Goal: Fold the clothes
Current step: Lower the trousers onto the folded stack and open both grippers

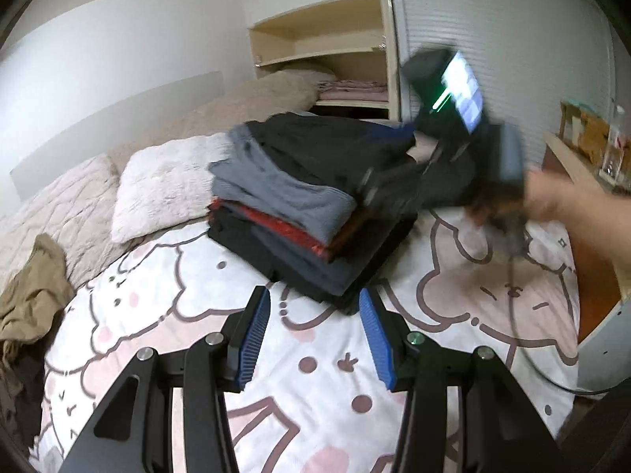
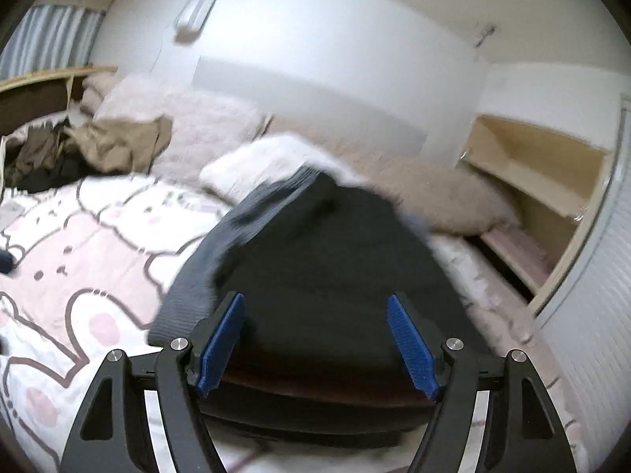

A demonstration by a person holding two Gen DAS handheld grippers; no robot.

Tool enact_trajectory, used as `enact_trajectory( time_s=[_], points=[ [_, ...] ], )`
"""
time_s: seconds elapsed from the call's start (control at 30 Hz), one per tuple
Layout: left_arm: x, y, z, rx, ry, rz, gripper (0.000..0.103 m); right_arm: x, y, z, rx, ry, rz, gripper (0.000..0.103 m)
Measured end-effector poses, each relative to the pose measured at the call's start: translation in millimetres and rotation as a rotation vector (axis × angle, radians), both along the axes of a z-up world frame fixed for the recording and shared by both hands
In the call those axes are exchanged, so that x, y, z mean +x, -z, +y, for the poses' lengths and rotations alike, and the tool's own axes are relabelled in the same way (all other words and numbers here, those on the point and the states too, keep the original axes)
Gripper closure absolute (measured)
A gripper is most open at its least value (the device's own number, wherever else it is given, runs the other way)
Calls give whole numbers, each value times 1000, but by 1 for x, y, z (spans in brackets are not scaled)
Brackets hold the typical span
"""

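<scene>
My left gripper point(image 1: 314, 339) and right gripper point(image 2: 315, 341) both gape, holding nothing. The folded stack point(image 1: 303, 213) sits on the bed point(image 1: 323, 374), pillows point(image 1: 165, 189) behind. Only my right view shows the unfolded heap point(image 2: 79, 149) clearly.

Soft, even indoor light; both fisheye views bend at the edges, and motion blur smears the clothes pile point(image 2: 327, 272).

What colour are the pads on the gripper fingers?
Blue pads, ribbed, on black fingers. The left wrist view shows them sharpest.
</scene>
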State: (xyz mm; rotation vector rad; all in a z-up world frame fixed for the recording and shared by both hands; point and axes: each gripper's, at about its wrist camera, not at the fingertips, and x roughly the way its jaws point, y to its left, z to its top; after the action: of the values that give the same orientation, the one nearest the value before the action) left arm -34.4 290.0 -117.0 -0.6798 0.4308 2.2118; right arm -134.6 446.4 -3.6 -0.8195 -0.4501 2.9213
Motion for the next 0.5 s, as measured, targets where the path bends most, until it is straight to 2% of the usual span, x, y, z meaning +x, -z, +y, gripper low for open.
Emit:
enact_trajectory(
  time_s=[0.07, 0.13, 0.2, 0.27, 0.3, 0.37, 0.5],
  points=[
    [3, -4, -11, 12, -14, 0, 56, -19, 21, 3, -51, 26, -48, 28],
    [7, -9, -23, 24, -25, -3, 56, -30, 38, 28, -129, 45, -61, 28],
    [11, -13, -34, 35, -33, -3, 56, -31, 44, 38, -176, 58, -68, 26],
    [16, -17, -45, 52, -41, -5, 55, -14, 73, 55, -205, 77, -86, 24],
    [19, -20, -51, 63, -45, -6, 53, -10, 73, 59, -224, 92, -94, 24],
    [26, -27, -62, 81, -50, 6, 43, 7, 65, 66, -252, 115, -72, 24],
    [40, -41, -82, 107, -50, 35, 42, 44, 32, 55, -271, 97, 33, 24]
  ],
)
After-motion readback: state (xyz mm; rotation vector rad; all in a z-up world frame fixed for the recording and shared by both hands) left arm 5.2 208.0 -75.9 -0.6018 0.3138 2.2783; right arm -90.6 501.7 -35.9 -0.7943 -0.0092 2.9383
